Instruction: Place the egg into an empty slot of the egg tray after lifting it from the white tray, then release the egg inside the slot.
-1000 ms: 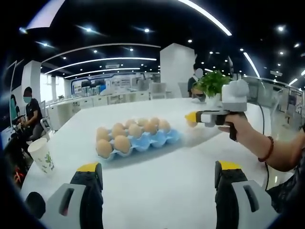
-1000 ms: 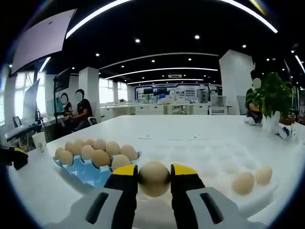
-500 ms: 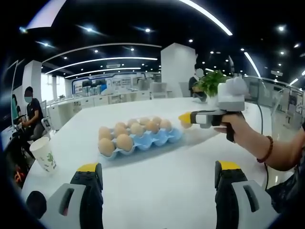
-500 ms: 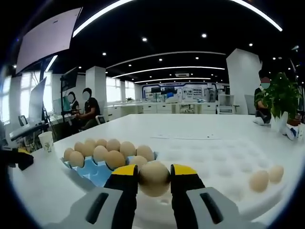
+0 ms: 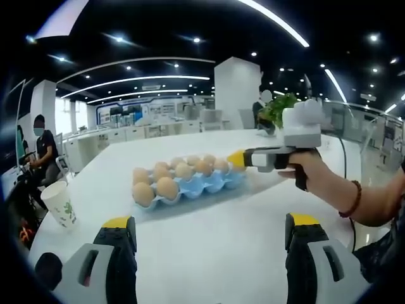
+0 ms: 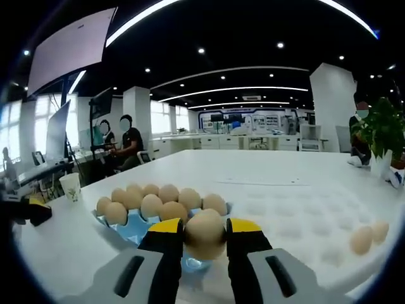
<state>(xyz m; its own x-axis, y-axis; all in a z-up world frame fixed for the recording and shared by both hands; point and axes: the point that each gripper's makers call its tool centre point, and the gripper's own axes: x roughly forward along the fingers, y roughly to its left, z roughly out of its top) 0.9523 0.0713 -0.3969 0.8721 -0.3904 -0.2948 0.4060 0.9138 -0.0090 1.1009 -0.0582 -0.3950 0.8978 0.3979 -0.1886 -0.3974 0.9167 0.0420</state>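
Left gripper view first: our left gripper (image 5: 205, 244) hangs with jaws spread wide and nothing between them, over the bare white table (image 5: 209, 234). Beyond it sits the blue egg tray (image 5: 190, 187), and our right gripper (image 5: 237, 159) reaches its near end. A paper cup (image 5: 61, 204) stands off to the side.

Right gripper view: our jaws are clamped on the egg (image 6: 204, 233), held above the egg tray's (image 6: 136, 228) near edge. Two eggs (image 6: 368, 237) lie on the white tray (image 6: 304, 221).
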